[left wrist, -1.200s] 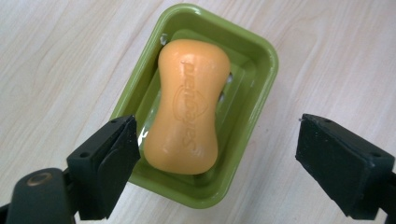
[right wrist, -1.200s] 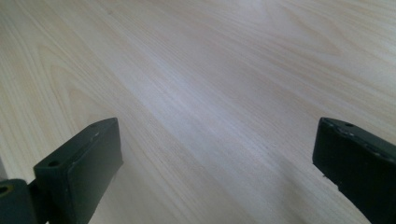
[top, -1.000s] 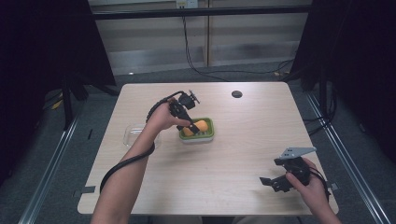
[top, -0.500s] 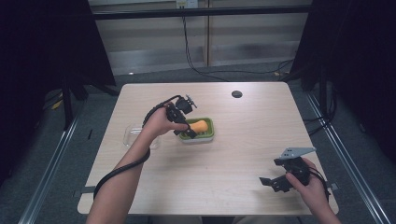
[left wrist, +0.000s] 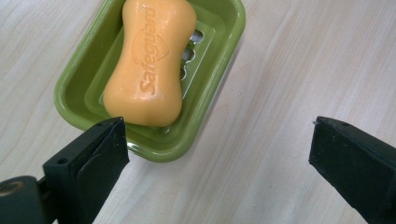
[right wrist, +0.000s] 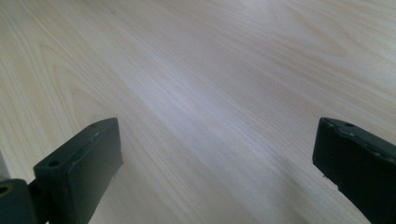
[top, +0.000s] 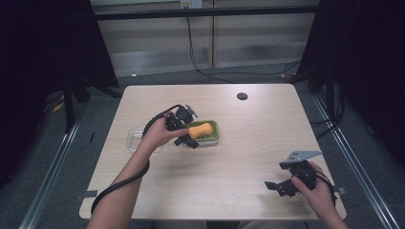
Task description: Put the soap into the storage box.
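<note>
An orange bar of soap [left wrist: 149,60] stamped with a brand name lies flat in a green soap dish [left wrist: 224,79] on the wooden table. From above, the soap [top: 201,129] rests in the dish [top: 213,137] near the table's middle. My left gripper [left wrist: 217,126] is open, its jaws spread wide just short of the dish's near end with nothing between them. It sits against the dish's left end [top: 190,128]. Near the front right corner, my right gripper [top: 277,175] hovers open over bare wood [right wrist: 217,123].
A clear plastic lid or tray [top: 135,139] lies on the table left of the dish, partly under the left hand. A small black round cap [top: 242,96] sits at the far middle. Bare wood separates the two grippers.
My left gripper has drawn back from over the dish toward the left and nearer the person, leaving the soap lying in the dish. The right gripper has stayed in place.
</note>
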